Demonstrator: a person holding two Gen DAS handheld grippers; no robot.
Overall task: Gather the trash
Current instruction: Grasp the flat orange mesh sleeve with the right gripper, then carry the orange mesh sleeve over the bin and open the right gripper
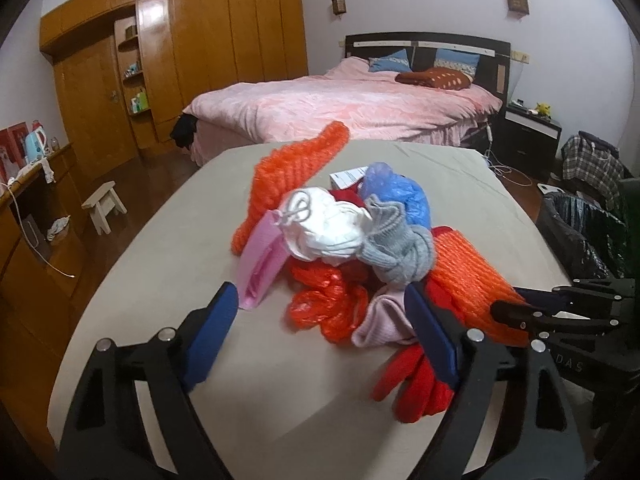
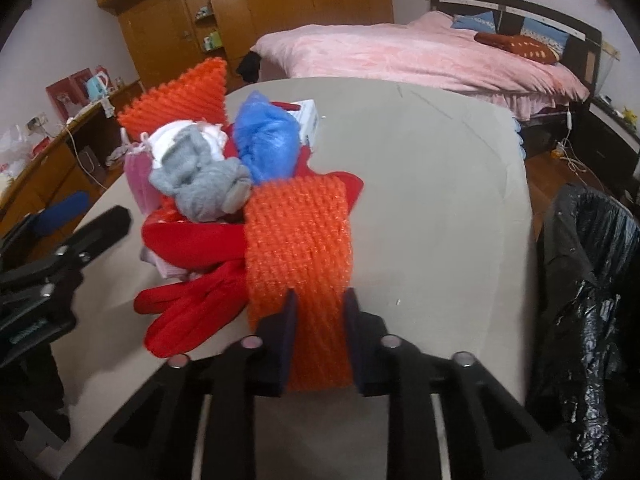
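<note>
Two grippers: right gripper (image 2: 320, 332) jaws clench orange mesh (image 2: 298, 236); left gripper (image 1: 324, 328) jaws spread; bin bag (image 2: 592, 280) contents unseen.

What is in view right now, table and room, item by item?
Table: one, beige, holds the pile.
Orange mesh wrap: one long strip, orange, runs through the pile; near end in the right claw.
Grey knit sock: one, grey, on top of the pile.
White cloth bundle: one, white, top centre.
Blue plastic bag: one, blue, far side of the pile.
Red glove: one, red, near edge of the pile.
Pink bag: one, pink, pile's left side.
Bin bag: one, black, right of the table.
Bed: one, pink cover, behind.
Left claw: open, at the pile.
Right claw: shut on the mesh.
</note>
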